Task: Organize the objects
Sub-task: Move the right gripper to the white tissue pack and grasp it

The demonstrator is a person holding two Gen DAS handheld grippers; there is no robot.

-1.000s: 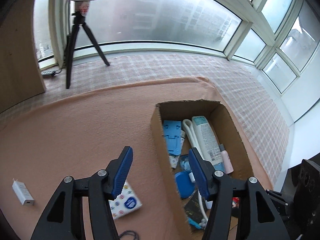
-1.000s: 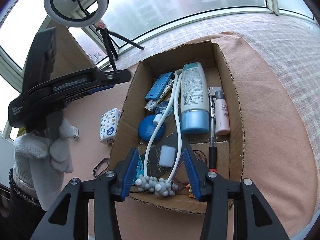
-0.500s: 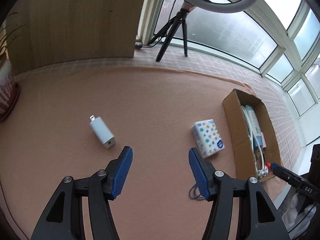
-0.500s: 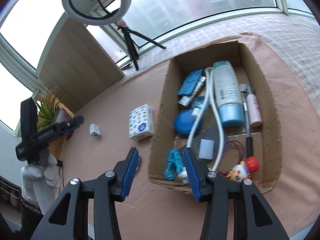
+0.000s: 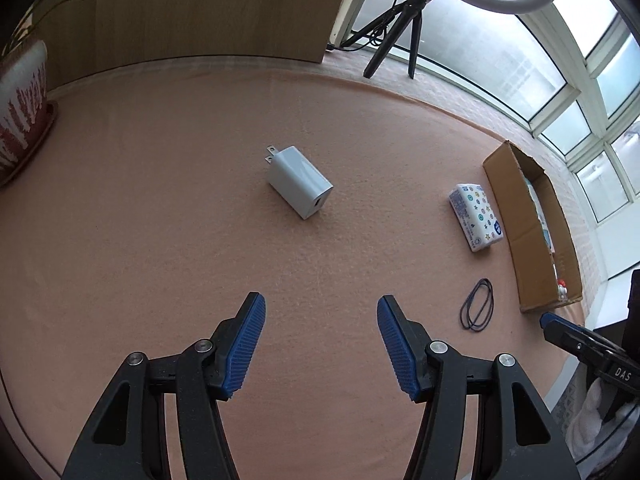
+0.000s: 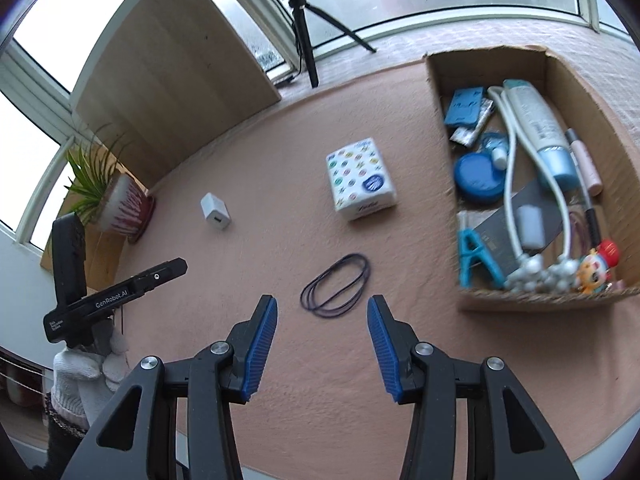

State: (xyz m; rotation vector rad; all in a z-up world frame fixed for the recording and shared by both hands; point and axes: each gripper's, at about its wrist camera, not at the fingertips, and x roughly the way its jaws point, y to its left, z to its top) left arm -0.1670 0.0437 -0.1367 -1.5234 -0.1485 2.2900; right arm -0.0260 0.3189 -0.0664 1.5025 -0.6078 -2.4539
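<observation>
A white wall charger (image 5: 300, 182) lies on the pink cloth, ahead of my left gripper (image 5: 318, 344), which is open and empty. The charger (image 6: 215, 212) also shows far left in the right wrist view. Just ahead of my right gripper (image 6: 322, 340), open with nothing between its fingers, lies a loop of dark hair bands (image 6: 336, 285). These hair bands (image 5: 477, 304) sit to the right in the left wrist view. A patterned tissue pack (image 6: 360, 179) rests beyond them, beside the cardboard box (image 6: 442, 128). The box holds several items, including a lotion bottle (image 6: 538, 130).
A potted plant (image 6: 120, 200) stands at the cloth's far left edge, before a wooden panel (image 6: 172, 64). A ring-light tripod (image 6: 308, 28) stands by the window. A gloved hand (image 6: 88, 364) holds the left gripper at the left of the right wrist view.
My left gripper swung left, away from the box, and came down toward the charger. My right gripper moved left off the box and now faces the hair bands.
</observation>
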